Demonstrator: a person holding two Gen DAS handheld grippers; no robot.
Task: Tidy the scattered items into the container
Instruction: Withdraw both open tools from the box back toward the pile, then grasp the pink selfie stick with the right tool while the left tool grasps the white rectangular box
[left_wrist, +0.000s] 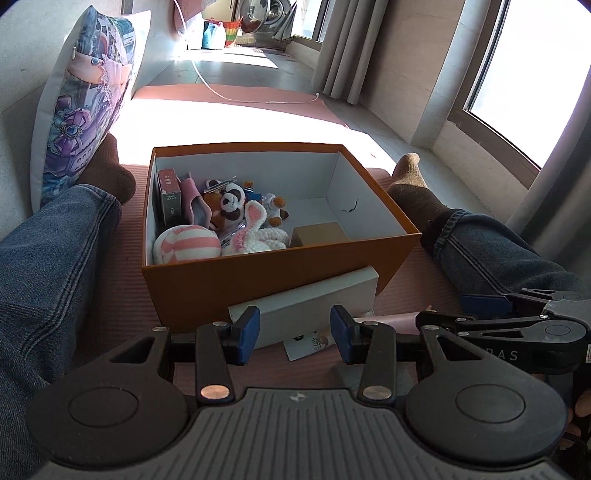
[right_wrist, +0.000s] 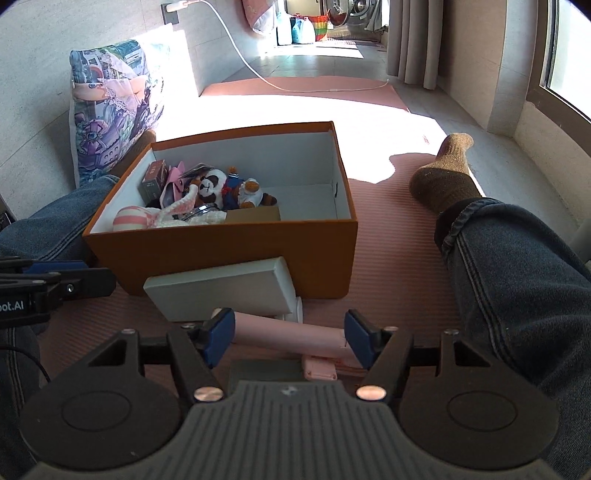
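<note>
An orange box (left_wrist: 258, 280) (right_wrist: 221, 251) with white inside stands on the pink mat and holds plush toys (left_wrist: 236, 206) (right_wrist: 218, 188), a striped ball (left_wrist: 188, 245) and small boxes. A white flat box (left_wrist: 314, 302) (right_wrist: 221, 291) leans against its near wall. My left gripper (left_wrist: 294, 334) is open, its fingers on either side of the white box's near edge. My right gripper (right_wrist: 290, 338) is open around a pink tube-shaped item (right_wrist: 291, 338) lying on the mat. A small card (left_wrist: 306, 345) lies under the white box.
The person's jeans-clad legs and socked feet (left_wrist: 410, 188) (right_wrist: 443, 177) flank the box on both sides. A printed cushion (left_wrist: 88, 99) (right_wrist: 114, 99) leans on the left wall. A white cable (right_wrist: 295, 83) lies on the far mat. Curtains and windows are at the right.
</note>
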